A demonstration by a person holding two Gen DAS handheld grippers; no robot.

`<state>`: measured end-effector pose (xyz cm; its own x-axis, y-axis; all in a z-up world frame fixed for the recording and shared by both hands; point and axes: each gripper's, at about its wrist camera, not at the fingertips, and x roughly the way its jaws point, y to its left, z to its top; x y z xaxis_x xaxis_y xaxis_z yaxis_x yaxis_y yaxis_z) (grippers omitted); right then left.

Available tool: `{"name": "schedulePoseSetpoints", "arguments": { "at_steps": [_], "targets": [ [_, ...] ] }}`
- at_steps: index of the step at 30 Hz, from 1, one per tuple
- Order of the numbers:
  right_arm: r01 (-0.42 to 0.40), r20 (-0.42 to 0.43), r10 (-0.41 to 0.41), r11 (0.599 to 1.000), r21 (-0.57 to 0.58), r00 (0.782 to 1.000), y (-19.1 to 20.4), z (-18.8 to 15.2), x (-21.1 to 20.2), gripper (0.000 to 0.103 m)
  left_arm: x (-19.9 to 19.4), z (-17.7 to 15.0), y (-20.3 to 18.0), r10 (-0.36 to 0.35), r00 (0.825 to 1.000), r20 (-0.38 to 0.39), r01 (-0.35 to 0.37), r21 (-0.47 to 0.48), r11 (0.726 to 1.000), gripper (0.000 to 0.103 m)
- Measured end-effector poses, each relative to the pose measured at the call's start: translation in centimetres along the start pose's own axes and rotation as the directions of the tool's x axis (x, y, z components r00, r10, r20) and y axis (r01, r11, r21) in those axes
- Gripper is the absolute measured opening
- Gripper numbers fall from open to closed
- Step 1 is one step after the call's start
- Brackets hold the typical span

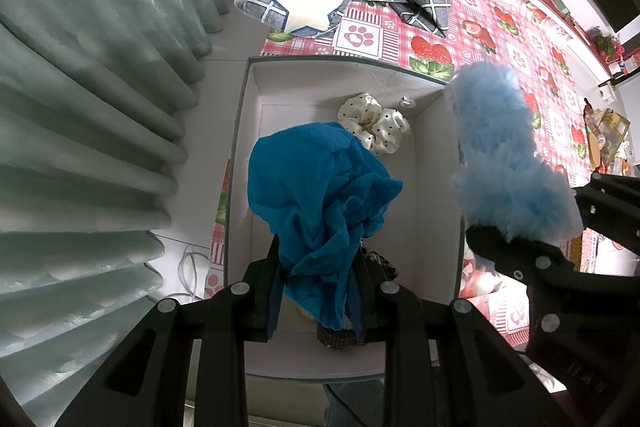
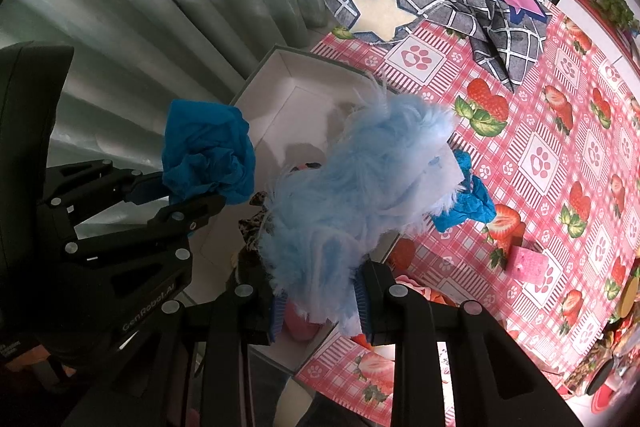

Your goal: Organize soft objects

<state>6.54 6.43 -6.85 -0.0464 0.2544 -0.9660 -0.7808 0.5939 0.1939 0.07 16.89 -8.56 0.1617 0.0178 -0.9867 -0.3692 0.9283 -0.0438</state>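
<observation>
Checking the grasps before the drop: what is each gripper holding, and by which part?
The left gripper pinches the crumpled teal-blue cloth at its bunched lower end. The right gripper clamps the fluffy light-blue furry piece at its near end.

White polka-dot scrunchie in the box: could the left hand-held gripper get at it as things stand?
Probably not yet. The left hand-held gripper hangs over the open box, but it is shut on the teal cloth, which part-covers the scrunchie. It must drop the cloth first.
</observation>
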Motion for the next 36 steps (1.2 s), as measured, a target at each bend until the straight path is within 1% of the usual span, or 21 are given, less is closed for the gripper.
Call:
{"name": "schedulePoseSetpoints", "arguments": {
  "at_steps": [7, 15, 21, 22, 23, 24, 25, 26, 27, 28, 29, 30, 32, 33, 34, 35, 36],
  "targets": [
    [0.011, -0.005, -0.011, 1.0, -0.016, 1.0, 0.0, 0.2, -0.1, 0.03, 0.3, 0.1, 0.0, -0.002, 1.0, 0.001, 0.002, -0.001, 1.0, 0.029],
    [0.008, -0.032, -0.009, 1.0, -0.017, 0.999, -0.2, 0.6, 1.2, 0.03, 0.8, 0.2, -0.2, 0.007, 1.0, -0.014, -0.007, 0.007, 1.0, 0.029],
    [0.014, -0.034, -0.015, 0.999, -0.035, 0.999, 0.1, 1.0, 1.5, 0.03, 0.9, 0.5, -0.6, -0.003, 1.0, -0.016, 0.003, 0.011, 1.0, 0.031],
    [0.018, -0.03, -0.019, 0.999, -0.038, 0.999, 0.1, 1.0, 1.5, 0.03, 0.9, 0.5, -0.6, -0.005, 1.0, -0.015, 0.005, 0.009, 1.0, 0.032],
    [0.023, -0.026, -0.024, 0.999, -0.041, 0.999, 0.0, 1.1, 1.5, 0.03, 0.9, 0.5, -0.5, -0.015, 1.0, -0.012, 0.015, 0.005, 1.0, 0.035],
    [0.022, -0.026, -0.023, 0.999, -0.038, 0.999, -0.1, 1.1, 1.5, 0.03, 0.8, 0.5, -0.3, -0.027, 1.0, -0.008, 0.027, -0.004, 1.0, 0.043],
    [0.018, -0.027, -0.019, 0.999, -0.032, 0.999, -0.3, 1.2, 1.5, 0.03, 0.7, 0.5, -0.1, -0.032, 0.999, -0.005, 0.032, -0.014, 0.999, 0.048],
    [0.015, -0.029, -0.015, 1.0, -0.021, 0.999, -0.6, 1.2, 1.5, 0.033, 0.6, 0.5, 0.2, -0.031, 1.0, -0.001, 0.031, -0.028, 0.999, 0.055],
    [0.016, -0.027, -0.016, 1.0, -0.015, 0.999, -0.9, 1.2, 1.5, 0.041, 0.5, 0.3, 0.5, -0.035, 0.999, 0.003, 0.035, -0.043, 0.998, 0.061],
    [0.021, -0.021, -0.022, 1.0, -0.011, 1.0, -1.1, 1.2, 1.3, 0.047, 0.5, 0.2, 0.9, -0.042, 0.999, 0.005, 0.042, -0.056, 0.998, 0.064],
    [0.023, -0.013, -0.023, 1.0, -0.007, 1.0, -1.3, 1.2, 1.2, 0.054, 0.4, 0.1, 1.3, -0.049, 0.999, 0.008, 0.05, -0.07, 0.996, 0.072],
    [0.018, -0.008, -0.018, 1.0, -0.003, 1.0, -1.5, 1.2, 1.0, 0.056, 0.4, 0.1, 1.6, -0.057, 0.998, 0.01, 0.057, -0.077, 0.995, 0.078],
    [0.01, -0.005, -0.01, 1.0, 0.004, 1.0, -1.5, 1.3, 0.9, 0.057, 0.0, -0.1, 1.9, -0.055, 0.998, 0.022, 0.056, -0.084, 0.995, 0.079],
    [0.012, -0.003, -0.012, 1.0, 0.005, 1.0, -1.4, 1.3, 0.8, 0.064, -0.2, -0.1, 1.9, -0.036, 0.999, 0.026, 0.038, -0.08, 0.996, 0.079],
    [0.019, 0.002, -0.019, 1.0, 0.007, 1.0, -1.4, 1.2, 0.7, 0.069, -0.4, -0.2, 1.9, -0.017, 0.999, 0.032, 0.019, -0.076, 0.997, 0.079],
    [0.026, 0.01, -0.026, 1.0, 0.013, 1.0, -1.5, 1.2, 0.6, 0.078, -0.6, -0.3, 2.0, -0.009, 0.999, 0.043, 0.012, -0.076, 0.997, 0.079],
    [0.024, 0.014, -0.024, 1.0, 0.02, 1.0, -1.6, 1.0, 0.5, 0.082, -1.0, -0.4, 2.1, -0.013, 0.998, 0.057, 0.018, -0.082, 0.996, 0.08]
  ]
}}
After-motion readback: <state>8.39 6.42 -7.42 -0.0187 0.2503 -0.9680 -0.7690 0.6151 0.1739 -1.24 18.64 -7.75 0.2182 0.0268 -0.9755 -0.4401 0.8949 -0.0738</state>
